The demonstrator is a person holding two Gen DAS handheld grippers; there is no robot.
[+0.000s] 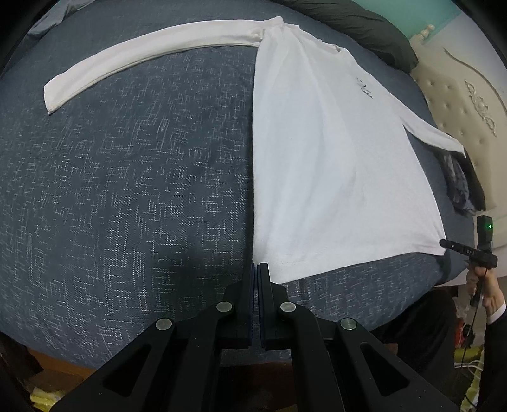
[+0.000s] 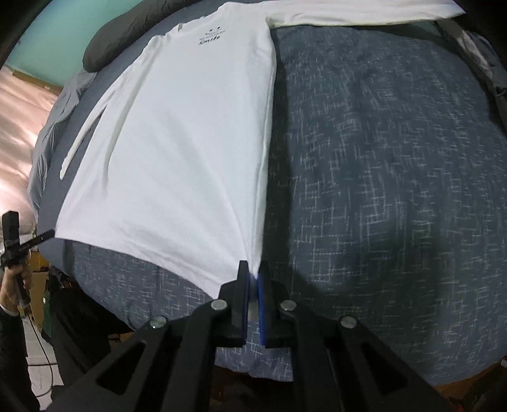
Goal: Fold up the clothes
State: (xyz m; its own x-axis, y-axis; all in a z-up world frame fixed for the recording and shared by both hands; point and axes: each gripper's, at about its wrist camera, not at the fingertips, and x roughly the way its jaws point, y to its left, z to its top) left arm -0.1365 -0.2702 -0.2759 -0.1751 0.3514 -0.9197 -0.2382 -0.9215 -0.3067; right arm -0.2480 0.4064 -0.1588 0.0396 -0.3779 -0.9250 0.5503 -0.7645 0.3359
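Dark pillow [image 1: 358,22], cream tufted headboard [image 1: 456,95], teal wall [image 2: 41,44]

Matt white cloth shirt [image 1: 332,164] on coarse woven bedspread [image 1: 126,196].

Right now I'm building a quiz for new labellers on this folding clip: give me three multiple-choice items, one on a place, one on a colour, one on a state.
1. Where does the shirt lie?
A. on a dark blue bedspread
B. on a wooden floor
C. on a hanger

2. What colour is the shirt?
A. red
B. white
C. black

3. How is the right hand-held gripper?
A. wide open
B. shut on nothing
C. shut on the shirt's hem corner

A: the bedspread shows around the shirt.
B: the cloth is white, with a small dark print.
C: white cloth is pinched between the blue pads.
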